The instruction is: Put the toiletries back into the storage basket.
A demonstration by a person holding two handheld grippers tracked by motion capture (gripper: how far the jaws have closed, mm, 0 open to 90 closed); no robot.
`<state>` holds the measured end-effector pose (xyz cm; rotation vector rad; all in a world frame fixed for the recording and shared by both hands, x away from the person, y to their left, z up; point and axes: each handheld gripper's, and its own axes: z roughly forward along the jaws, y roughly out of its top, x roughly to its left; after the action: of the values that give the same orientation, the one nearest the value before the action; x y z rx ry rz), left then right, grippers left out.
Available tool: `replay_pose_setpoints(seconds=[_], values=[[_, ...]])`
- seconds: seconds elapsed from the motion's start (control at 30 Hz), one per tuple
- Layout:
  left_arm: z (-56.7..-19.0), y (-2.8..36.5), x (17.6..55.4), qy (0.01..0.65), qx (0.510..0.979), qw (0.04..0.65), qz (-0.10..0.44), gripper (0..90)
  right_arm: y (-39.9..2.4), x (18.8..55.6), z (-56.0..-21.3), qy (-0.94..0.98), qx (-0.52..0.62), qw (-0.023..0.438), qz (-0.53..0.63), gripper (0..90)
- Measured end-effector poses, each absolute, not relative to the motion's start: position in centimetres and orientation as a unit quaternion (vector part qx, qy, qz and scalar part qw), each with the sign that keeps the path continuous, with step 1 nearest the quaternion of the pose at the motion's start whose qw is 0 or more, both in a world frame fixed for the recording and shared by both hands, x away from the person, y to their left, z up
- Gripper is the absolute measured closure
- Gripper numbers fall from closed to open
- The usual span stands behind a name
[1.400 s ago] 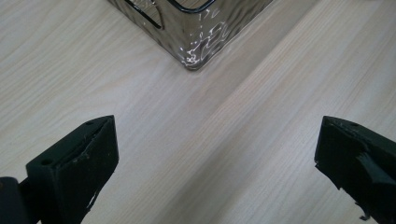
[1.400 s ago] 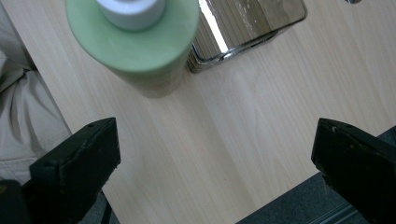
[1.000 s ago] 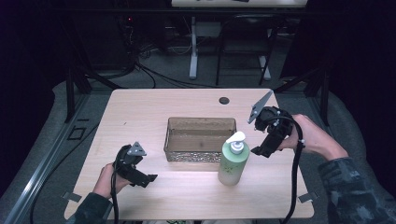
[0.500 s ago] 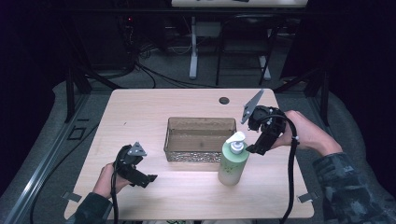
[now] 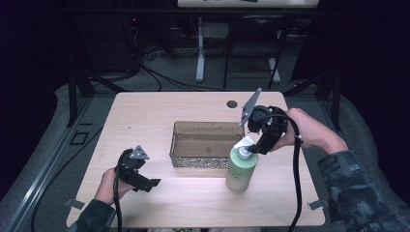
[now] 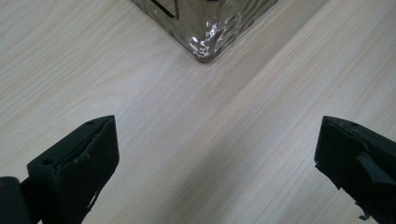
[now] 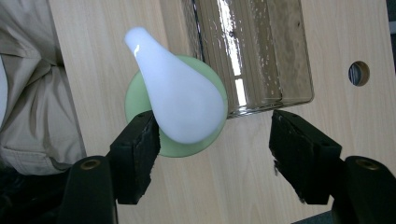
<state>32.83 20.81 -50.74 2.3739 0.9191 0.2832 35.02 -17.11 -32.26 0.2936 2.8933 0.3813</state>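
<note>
A pale green pump bottle [image 5: 240, 170] with a white pump head [image 5: 246, 146] stands upright just off the front right corner of a shiny rectangular basket [image 5: 200, 160]. My right gripper [image 5: 258, 145] hovers over the bottle top, pointing down. In the right gripper view the pump head [image 7: 180, 105] lies between the jaws of my right gripper [image 7: 215, 122]. It is close against the left pad, with a wide gap to the right pad. These jaws have just been closing. My left gripper [image 5: 148, 182] rests open near the table's front left, aimed at a basket corner [image 6: 205, 43].
The basket [image 7: 261, 56] looks empty inside. A round cable hole [image 5: 232, 104] sits in the tabletop [image 5: 145, 121] behind the basket. A person's trouser leg [image 7: 32, 93] is at the table's near edge. Cables trail from both grippers off the front edge.
My right gripper has moved left and a little up, from beside the bottle to over its pump head, and its jaws have narrowed. The left gripper has stayed put.
</note>
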Motion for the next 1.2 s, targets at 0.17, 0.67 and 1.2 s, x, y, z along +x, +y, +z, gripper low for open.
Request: replay_pose_setpoints(seconds=[0.17,0.67,1.2], values=[[-50.7,21.0,32.9,0.349,0.885,0.291,0.105,0.0,-16.2,35.0,-32.6,0.985,0.083,0.093,0.12,41.7],[-50.8,21.1,33.0,0.349,0.885,0.291,0.104,0.0,-14.3,35.0,-32.9,0.992,0.053,0.079,0.08,60.5],[-50.8,21.0,33.0,0.344,0.887,0.291,0.102,0.0,-13.1,35.2,-33.2,0.996,0.029,0.076,0.031,59.7]])
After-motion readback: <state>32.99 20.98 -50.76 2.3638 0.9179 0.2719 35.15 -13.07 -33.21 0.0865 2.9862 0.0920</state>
